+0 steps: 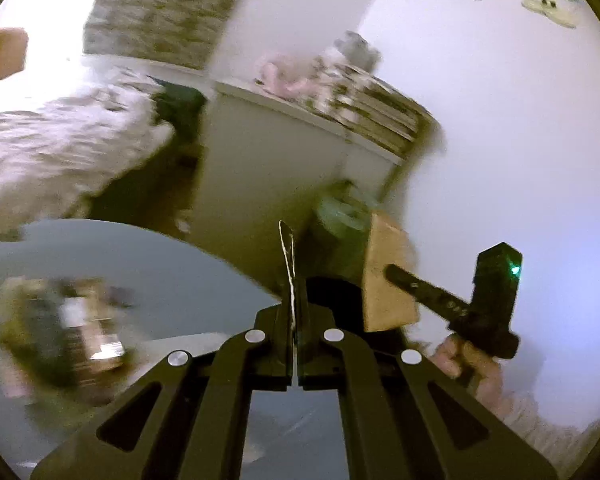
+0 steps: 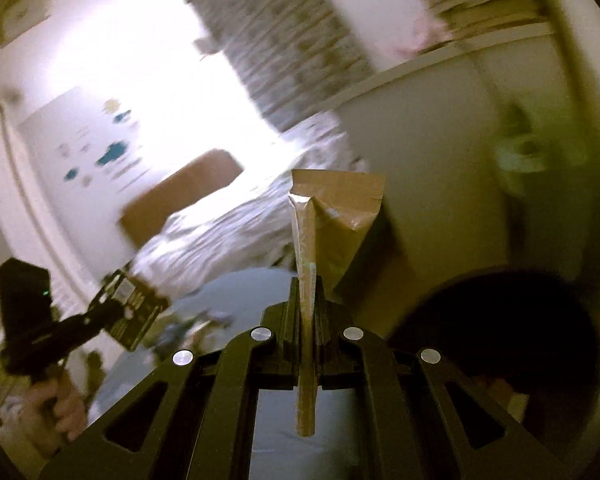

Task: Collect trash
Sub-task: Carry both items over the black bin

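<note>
Right gripper [image 2: 306,300] clamps brown pouch [image 2: 336,216] (seemingly).

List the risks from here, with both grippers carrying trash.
1. The left gripper pinches the flat dark printed wrapper only along one thin edge; most of it hangs free and could slip out.
2. The right gripper clamps the brown paper pouch by a narrow folded strip, so the wider body could tear or twist loose.
3. Both views are motion-blurred and the grippers are close together, so they might collide.
</note>
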A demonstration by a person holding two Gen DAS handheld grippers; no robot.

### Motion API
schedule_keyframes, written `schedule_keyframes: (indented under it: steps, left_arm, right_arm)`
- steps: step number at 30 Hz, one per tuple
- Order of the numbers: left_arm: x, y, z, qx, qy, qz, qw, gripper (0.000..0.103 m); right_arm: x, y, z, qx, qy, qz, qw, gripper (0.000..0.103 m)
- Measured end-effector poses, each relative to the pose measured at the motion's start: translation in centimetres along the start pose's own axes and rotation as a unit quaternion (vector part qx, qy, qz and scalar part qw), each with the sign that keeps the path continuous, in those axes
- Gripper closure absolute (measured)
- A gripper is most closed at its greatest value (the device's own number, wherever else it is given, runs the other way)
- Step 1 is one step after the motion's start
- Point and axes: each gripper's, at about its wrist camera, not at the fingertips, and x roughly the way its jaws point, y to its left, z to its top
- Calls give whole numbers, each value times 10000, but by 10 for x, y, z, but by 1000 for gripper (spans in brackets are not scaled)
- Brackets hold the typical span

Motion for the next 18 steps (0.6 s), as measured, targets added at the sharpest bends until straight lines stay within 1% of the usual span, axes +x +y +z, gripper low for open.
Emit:
schedule_keyframes:
  steps: [1, 2, 6, 8, 10, 13, 18]
  left_arm:
    - [21, -12, 1, 42, 93, -128, 9999, 101]
    - [32, -18, 1, 76, 149, -176, 9997, 101]
    - [86, -42, -2, 135, 481, -388, 9980, 101]
    - [110, -52, -4, 180, 646, -433, 9968, 101]
    - [131, -59, -5, 212, 770, -457, 9958, 101]
    - [150, -67, -9, 246, 903, -499, 9944, 101]
    - [165, -72, -14, 306, 1012, -532, 9930, 101]
  right_arm:
    - [-2, -9, -1, 58, -94, -150, 9998, 97]
    - [-4, -18, -3, 131, -170, -287, 9994, 97]
    - [-2, -51, -11, 324, -287, -778, 9960, 97]
    - [-3, -56, -11, 182, -381, -950, 9946, 97]
    - [1, -62, -15, 123, -343, -1111, 9931, 97]
    - [4, -76, -18, 285, -280, -1237, 9915, 97]
    - [-1, -93, -19, 518, -338, -1320, 9893, 97]
